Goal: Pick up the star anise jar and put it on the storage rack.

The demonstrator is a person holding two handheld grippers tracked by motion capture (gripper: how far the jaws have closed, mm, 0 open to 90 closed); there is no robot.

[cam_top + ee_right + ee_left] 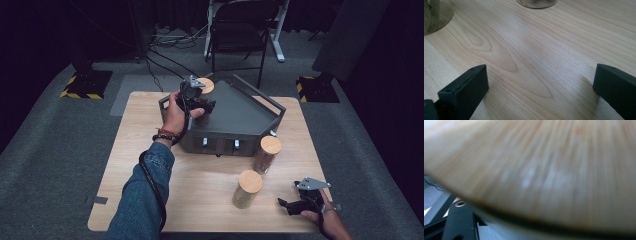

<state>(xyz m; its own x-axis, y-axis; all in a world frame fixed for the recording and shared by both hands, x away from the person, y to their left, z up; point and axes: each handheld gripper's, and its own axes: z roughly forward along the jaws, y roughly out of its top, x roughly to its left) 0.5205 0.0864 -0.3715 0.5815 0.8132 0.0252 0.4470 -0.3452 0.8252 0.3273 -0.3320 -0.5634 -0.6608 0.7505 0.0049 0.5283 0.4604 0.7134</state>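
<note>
Here we hold a glass jar with a round wooden lid (205, 86) in the left gripper (199, 102), jaws clamped on its body, over the far left corner of the dark grey metal tray (240, 112) (an angular, five-sided rack with a thin rail round its rim and small silver fittings on its front face). In the left gripper view that lid (549, 170) looms huge and blurred, its pale grain running in streaks, with one black jaw below it.

Our right gripper (298, 204) rests low at the near right edge of the light wood-grain table (200, 195), its blocky matte black jaws spread wide with nothing but bare tabletop between them. Two more cylindrical jars stand apart from it in front of the tray: one with dark contents (266, 154) just beside the tray's front, one paler (247, 189) nearer to us.
</note>
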